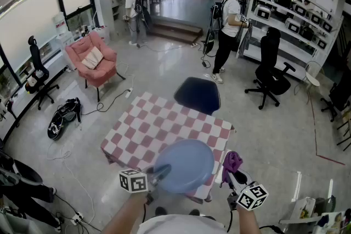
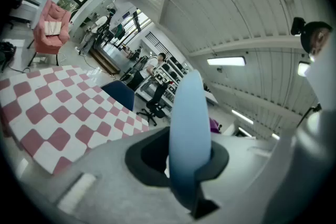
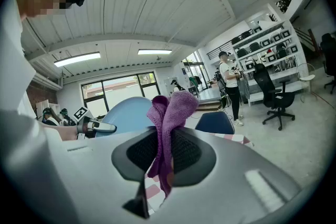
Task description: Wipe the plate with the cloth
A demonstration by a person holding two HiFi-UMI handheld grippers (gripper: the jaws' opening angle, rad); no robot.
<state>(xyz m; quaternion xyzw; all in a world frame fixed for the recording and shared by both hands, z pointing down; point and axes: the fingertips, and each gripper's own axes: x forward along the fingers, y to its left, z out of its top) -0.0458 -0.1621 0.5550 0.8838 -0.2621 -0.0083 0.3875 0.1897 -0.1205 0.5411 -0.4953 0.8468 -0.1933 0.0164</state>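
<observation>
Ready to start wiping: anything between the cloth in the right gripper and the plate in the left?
Nothing visible. The cloth in the right gripper hangs beside the plate held by the left gripper, with only open air between them.

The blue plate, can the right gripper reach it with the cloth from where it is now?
Probably yes. The right gripper, shut on the purple cloth, sits just beside the rim of the blue plate, which the left gripper holds by its edge. Nothing shows between cloth and plate.
</observation>
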